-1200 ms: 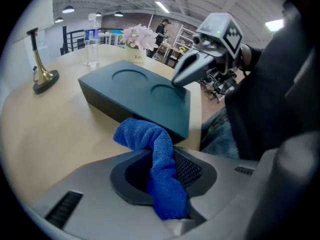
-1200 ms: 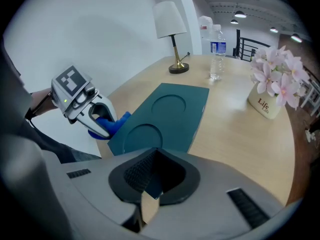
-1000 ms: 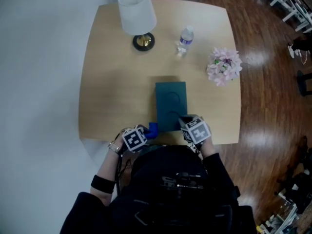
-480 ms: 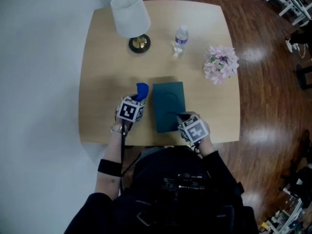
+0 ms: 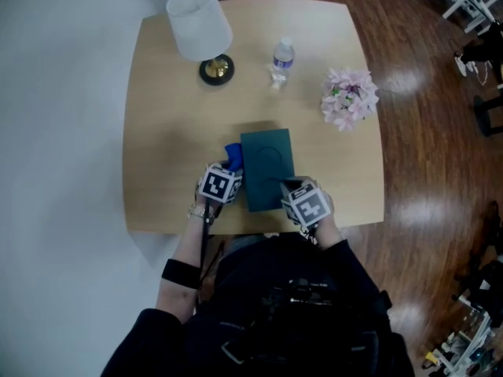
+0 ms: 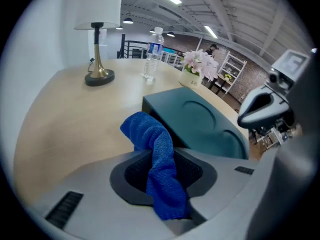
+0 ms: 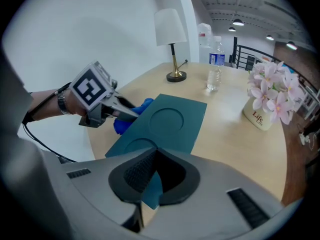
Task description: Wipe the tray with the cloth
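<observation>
Cloth (image 6: 159, 154), blue and bunched, sits pinched between the jaws of the left gripper (image 5: 229, 166), just beside the left edge of the teal tray (image 5: 266, 163) on the wooden table (image 5: 165, 132). The right gripper (image 5: 291, 188) clamps the tray's near edge; in the head view its marker cube hides that grip.

From above, the left tool (image 5: 229, 168) covers part of the cloth (image 5: 233, 153), the right tool (image 5: 286, 187) a corner of the tray (image 5: 266, 157).
</observation>
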Tool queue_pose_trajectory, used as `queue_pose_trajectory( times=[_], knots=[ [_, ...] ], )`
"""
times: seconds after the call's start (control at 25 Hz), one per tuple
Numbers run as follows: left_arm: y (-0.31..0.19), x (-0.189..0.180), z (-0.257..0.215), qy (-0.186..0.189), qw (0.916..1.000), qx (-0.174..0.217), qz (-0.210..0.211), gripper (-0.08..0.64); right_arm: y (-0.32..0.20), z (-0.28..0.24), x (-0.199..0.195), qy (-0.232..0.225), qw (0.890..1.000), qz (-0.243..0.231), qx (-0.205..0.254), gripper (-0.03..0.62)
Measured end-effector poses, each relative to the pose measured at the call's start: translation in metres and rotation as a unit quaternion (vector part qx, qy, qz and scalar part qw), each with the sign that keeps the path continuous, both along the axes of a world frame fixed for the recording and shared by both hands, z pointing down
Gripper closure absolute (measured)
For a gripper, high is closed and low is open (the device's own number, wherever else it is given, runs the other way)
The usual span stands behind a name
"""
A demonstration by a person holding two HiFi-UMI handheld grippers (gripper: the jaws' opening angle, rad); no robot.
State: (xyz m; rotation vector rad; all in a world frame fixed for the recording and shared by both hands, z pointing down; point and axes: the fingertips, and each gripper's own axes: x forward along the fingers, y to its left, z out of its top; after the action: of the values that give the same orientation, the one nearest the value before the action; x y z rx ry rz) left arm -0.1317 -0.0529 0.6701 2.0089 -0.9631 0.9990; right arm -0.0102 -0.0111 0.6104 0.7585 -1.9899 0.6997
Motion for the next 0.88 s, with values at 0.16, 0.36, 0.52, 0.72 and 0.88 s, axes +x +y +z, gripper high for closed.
queue_pose_trajectory(
  times=[0.16, 0.36, 0.52, 0.72, 0.88],
  knots=[
    [0.054, 0.011, -0.004, 0.0, 0.999, -0.014, 0.042, 0.44, -0.002, 0.005, 0.001, -0.001, 1.0, -0.004, -0.003, 0.586],
    [0.121, 0.023, -0.002, 0.002, 0.996, -0.043, 0.079, 0.44, -0.006, 0.004, 0.003, -0.013, 1.0, -0.005, -0.003, 0.586],
    [0.168, 0.032, 0.001, 0.01, 0.9919, -0.07, 0.105, 0.44, -0.009, 0.003, 0.006, -0.024, 1.0, -0.006, -0.001, 0.586],
    [0.201, 0.036, -0.006, 0.013, 0.9895, -0.087, 0.115, 0.44, -0.01, 0.003, 0.01, -0.032, 0.999, -0.008, -0.002, 0.586],
    [0.219, 0.045, -0.02, 0.026, 0.9851, -0.099, 0.138, 0.44, -0.014, 0.002, 0.013, -0.038, 0.999, -0.009, 0.001, 0.586]
  ],
)
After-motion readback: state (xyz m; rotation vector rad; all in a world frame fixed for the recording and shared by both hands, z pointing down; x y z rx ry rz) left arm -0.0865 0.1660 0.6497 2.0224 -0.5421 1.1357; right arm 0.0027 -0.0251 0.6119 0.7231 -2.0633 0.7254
